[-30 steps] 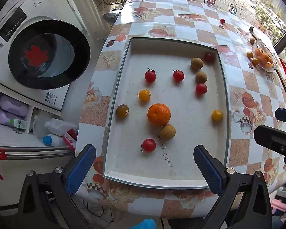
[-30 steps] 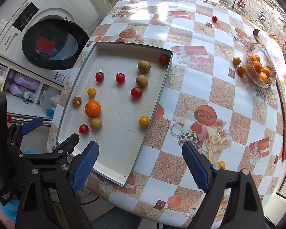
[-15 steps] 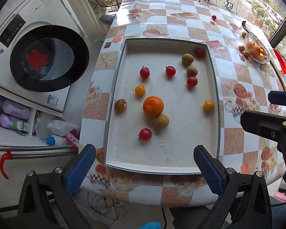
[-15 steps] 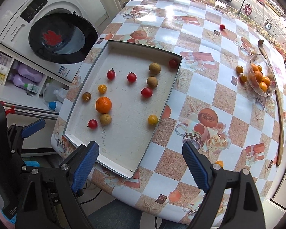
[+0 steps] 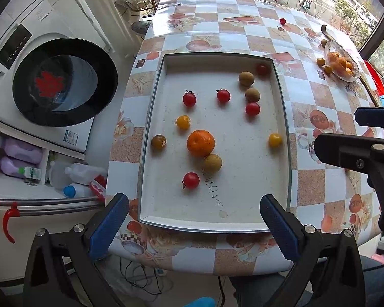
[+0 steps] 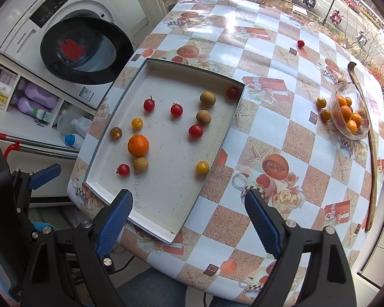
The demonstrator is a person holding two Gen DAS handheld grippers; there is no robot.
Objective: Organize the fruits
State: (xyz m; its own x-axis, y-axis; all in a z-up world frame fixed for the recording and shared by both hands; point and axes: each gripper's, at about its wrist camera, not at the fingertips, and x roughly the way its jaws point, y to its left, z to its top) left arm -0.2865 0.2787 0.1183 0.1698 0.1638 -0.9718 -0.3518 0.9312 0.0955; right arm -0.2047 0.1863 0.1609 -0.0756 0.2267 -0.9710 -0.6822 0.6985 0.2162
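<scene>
We hold both grippers above the near edge of the table (image 6: 281,58), each with its blue pads wide apart and nothing between them: the left gripper (image 5: 192,226) hangs over the near rim of the tray (image 5: 243,194), the right gripper (image 6: 189,221) over the tray's near right corner. In the tray the orange (image 5: 200,143) lies near the middle, touching a brown fruit (image 5: 212,163) just in front of it, with a red tomato (image 5: 191,180) beside that. Further back we see two more red tomatoes (image 5: 189,99), a yellow one (image 5: 183,122), a dark one by the left wall (image 5: 158,141), and another yellow one against the right wall (image 5: 275,140). Two brown fruits (image 5: 246,78) sit toward the far right with red tomatoes near them. Well apart, at the table's far right, a glass bowl (image 6: 345,130) holds small oranges, two yellow fruits (image 6: 321,102) just beside it, and a lone red tomato (image 6: 300,43) lies further back.
</scene>
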